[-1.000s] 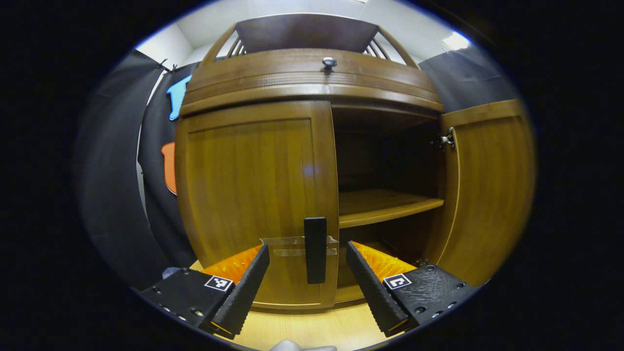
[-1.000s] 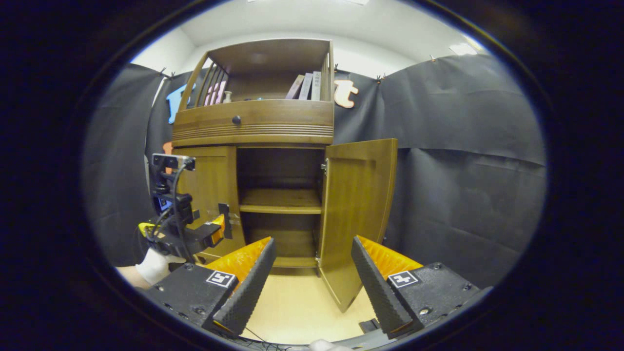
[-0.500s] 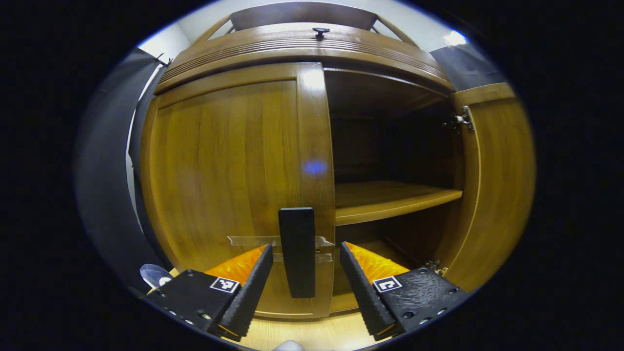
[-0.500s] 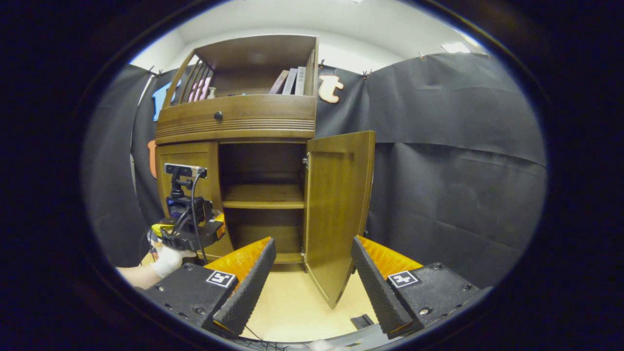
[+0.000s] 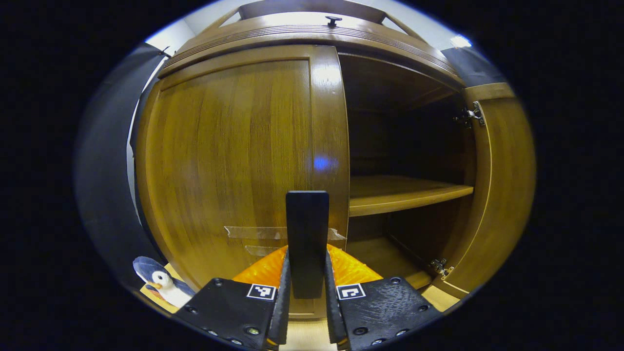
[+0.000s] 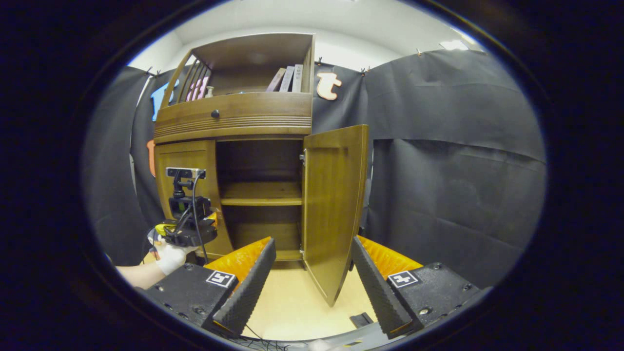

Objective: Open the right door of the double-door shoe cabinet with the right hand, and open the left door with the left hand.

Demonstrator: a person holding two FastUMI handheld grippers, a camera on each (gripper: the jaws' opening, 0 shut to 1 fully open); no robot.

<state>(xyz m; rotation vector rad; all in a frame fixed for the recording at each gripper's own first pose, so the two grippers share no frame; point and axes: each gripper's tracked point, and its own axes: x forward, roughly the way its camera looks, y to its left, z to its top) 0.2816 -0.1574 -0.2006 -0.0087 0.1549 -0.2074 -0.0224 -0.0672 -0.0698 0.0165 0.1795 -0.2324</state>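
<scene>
Left gripper (image 5: 307, 312): we see its fingers pressed on either side of the black handle (image 5: 307, 234), pinching it.
Left door (image 5: 234, 161): closed against the shoe cabinet (image 6: 234, 119), handle near its inner edge, low down.
Right gripper (image 6: 309, 282): fingers spread wide, holding nothing, well apart from the cabinet.
Right door (image 6: 334, 204): swung wide open, showing us a bare shelf (image 6: 261, 194) inside.
Floor by the cabinet's left side: a penguin toy (image 5: 161, 282).
Top shelf: books (image 6: 287, 79) leaning.
</scene>
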